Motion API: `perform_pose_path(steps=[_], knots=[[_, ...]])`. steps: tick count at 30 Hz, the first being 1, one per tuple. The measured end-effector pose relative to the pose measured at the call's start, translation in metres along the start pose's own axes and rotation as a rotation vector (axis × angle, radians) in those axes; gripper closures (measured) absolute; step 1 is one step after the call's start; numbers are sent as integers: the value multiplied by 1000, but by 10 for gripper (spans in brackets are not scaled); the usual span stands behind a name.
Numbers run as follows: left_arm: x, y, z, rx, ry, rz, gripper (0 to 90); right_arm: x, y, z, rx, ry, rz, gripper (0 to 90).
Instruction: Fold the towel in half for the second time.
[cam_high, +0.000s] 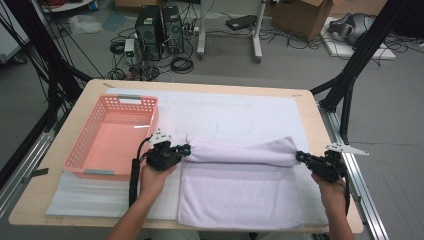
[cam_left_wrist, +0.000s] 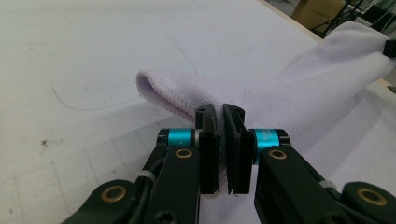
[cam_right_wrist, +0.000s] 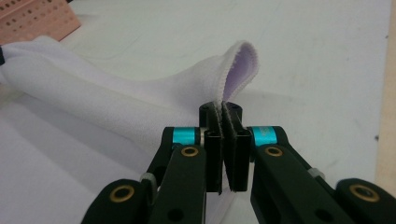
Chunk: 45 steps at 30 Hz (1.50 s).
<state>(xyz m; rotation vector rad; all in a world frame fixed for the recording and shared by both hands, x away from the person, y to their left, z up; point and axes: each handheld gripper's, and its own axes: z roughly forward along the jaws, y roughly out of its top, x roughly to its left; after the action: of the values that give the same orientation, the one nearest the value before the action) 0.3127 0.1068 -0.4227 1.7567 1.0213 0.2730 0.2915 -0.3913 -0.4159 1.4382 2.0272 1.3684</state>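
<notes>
Soft, nubby lavender towel (cam_high: 240, 185) lies centre-low in the high view, its far edge lifted into a long roll running left to right. Left gripper (cam_high: 186, 149) pinches the left corner tight; right gripper (cam_high: 300, 156) clamps the right corner, probably the stitched hem. Pink perforated plastic basket (cam_high: 112, 135) sits left.

A pale wooden table (cam_high: 60, 195) stands on a grey floor (cam_high: 400, 115). Behind it sit two black computer boxes (cam_high: 159, 32), tangled black cables (cam_high: 295, 40) and a brown cardboard box (cam_high: 300, 17).
</notes>
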Motion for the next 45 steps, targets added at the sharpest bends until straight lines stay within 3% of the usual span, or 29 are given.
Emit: perform_pose_path(steps=[6,9,11,14,18,22,25,27,30,31,32,37,41,45], knots=[[-7,-17,-11,32,-28,9,844,6,-19,-9,36,7,-14,877],[-8,-21,-14,35,-18,12,809,9,-27,-10,71,2,-29,876],[-7,-19,-12,33,5,4,625,10,-29,-11,82,-7,-35,857],[-4,-9,-9,-5,31,-11,442,11,-22,-9,78,-53,-34,672],[2,3,3,-22,43,-19,384,9,-3,-1,80,-94,-47,548],[12,10,21,-1,64,-35,388,3,13,21,150,-112,-50,489],[19,10,34,55,59,-69,413,-2,21,41,213,-133,-50,459],[20,6,42,119,41,-75,454,-6,23,53,262,-124,-38,457],[16,1,47,194,47,-36,599,-8,22,65,325,-92,-64,602],[15,0,46,184,42,-31,695,-8,21,66,333,-98,-74,670],[14,-1,45,169,44,-24,768,-7,22,65,335,-92,-86,819],[8,5,33,93,44,19,820,0,21,51,261,-97,-137,842],[-1,8,13,7,4,34,820,9,15,29,157,-88,-141,842],[-12,-1,-7,-45,-42,48,819,21,5,5,68,-87,-153,841]])
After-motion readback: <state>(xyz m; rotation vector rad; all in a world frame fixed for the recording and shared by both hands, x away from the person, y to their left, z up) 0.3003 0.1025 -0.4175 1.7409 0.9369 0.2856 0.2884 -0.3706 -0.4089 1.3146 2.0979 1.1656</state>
